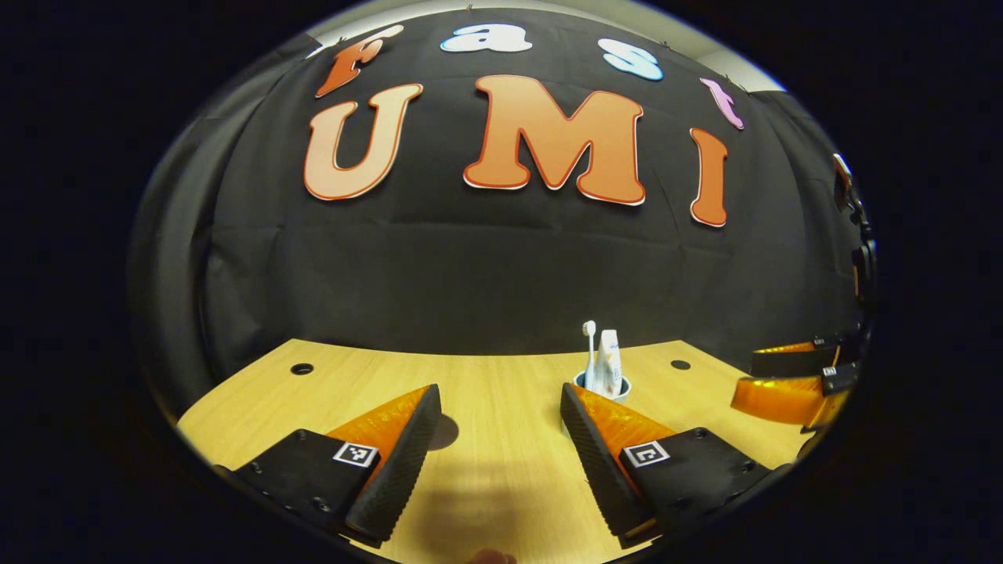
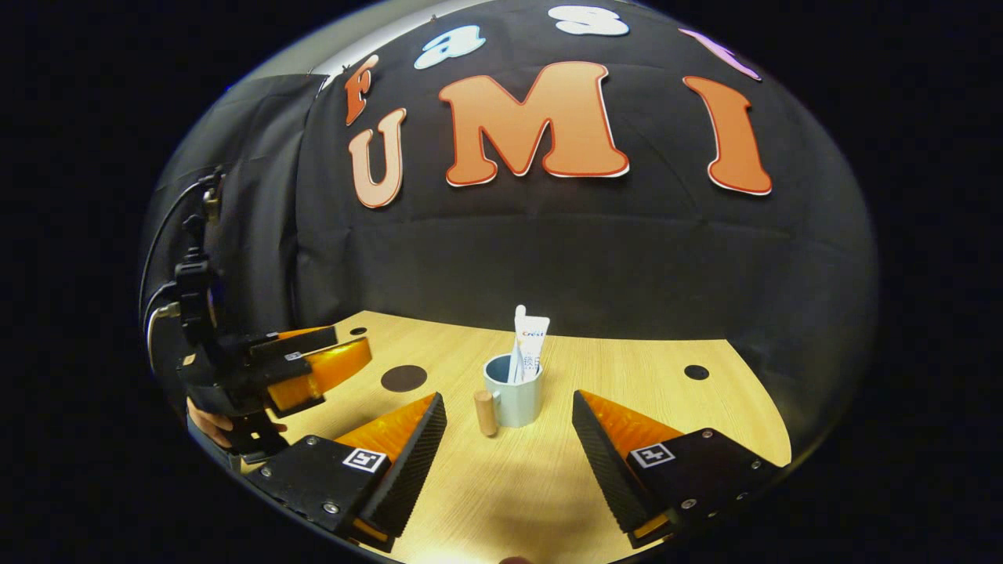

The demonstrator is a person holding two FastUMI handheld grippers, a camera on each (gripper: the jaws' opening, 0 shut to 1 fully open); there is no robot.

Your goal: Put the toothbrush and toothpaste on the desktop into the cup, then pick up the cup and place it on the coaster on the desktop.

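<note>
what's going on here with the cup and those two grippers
A person holds a gripper in each hand over a wooden desktop. The toothbrush and toothpaste already stand in the cup. The cup sits on the desktop, apart from the dark round coaster. The right gripper is open and faces the cup without touching it. The left gripper is open too, holding nothing.

both views look low across the desktop (image 1: 501, 470) toward the wall, sharing the cup (image 2: 513, 401).
</note>
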